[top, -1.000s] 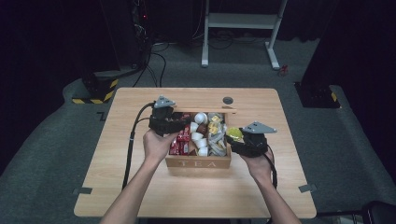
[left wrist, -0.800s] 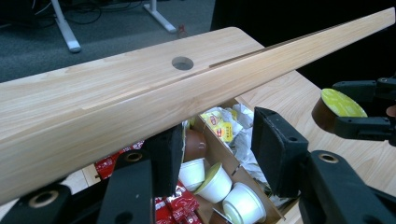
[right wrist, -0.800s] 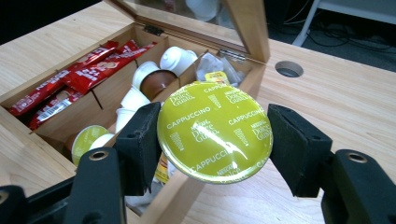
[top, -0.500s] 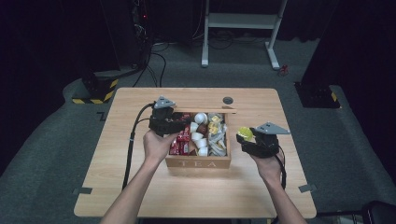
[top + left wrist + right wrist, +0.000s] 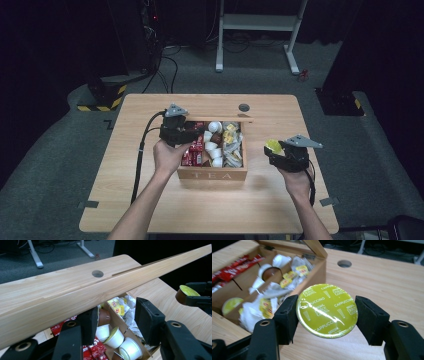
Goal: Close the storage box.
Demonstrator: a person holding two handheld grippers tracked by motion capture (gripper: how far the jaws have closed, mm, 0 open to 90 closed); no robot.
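right gripper (image 5: 276,151) has carried the capsule (image 5: 327,310), jaws clenched on it, away from the tea box (image 5: 212,174); left gripper (image 5: 113,322) jaws gaping.

The raised lid (image 5: 75,295) hides part of the tea box (image 5: 212,174) in the left gripper view. The capsule (image 5: 327,310) shows its foil top; its body sits hidden behind.

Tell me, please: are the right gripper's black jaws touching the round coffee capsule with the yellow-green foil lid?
Touching. In the right gripper view, both jaws of the right gripper press against opposite edges of the capsule, with no gap on either side.
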